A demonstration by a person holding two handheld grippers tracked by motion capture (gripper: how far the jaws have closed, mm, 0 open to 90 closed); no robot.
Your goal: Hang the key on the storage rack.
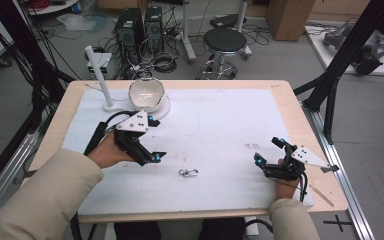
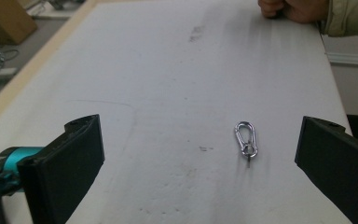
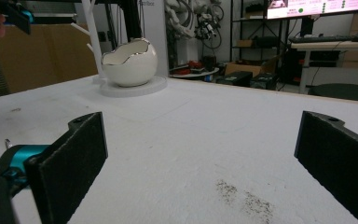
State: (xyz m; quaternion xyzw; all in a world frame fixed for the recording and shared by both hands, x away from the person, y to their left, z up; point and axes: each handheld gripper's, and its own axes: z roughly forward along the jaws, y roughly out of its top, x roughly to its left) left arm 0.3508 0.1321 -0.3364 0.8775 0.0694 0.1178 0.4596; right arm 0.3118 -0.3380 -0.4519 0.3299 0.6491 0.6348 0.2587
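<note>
A small silver snap clip [image 1: 188, 173] lies flat on the white mat near the table's front middle. My left gripper [image 1: 155, 139] hovers open to the left of it. In the left gripper view the clip [image 2: 245, 140] lies ahead between the wide-apart jaws, nearer the right one. My right gripper [image 1: 268, 150] rests open near the front right of the mat, nothing between its jaws. A white egg-shaped bowl [image 1: 146, 94] sits on a round white base at the back left, and it stands far ahead as the bowl [image 3: 129, 63] in the right gripper view.
A white post [image 1: 98, 75] rises beside the bowl. The white mat [image 1: 220, 115] covers most of the wooden table [image 1: 280, 86]. Beyond the far edge stand a black stool [image 1: 225, 42] and computer towers [image 1: 130, 30]. Black frame struts [image 1: 340, 60] flank the table's right side.
</note>
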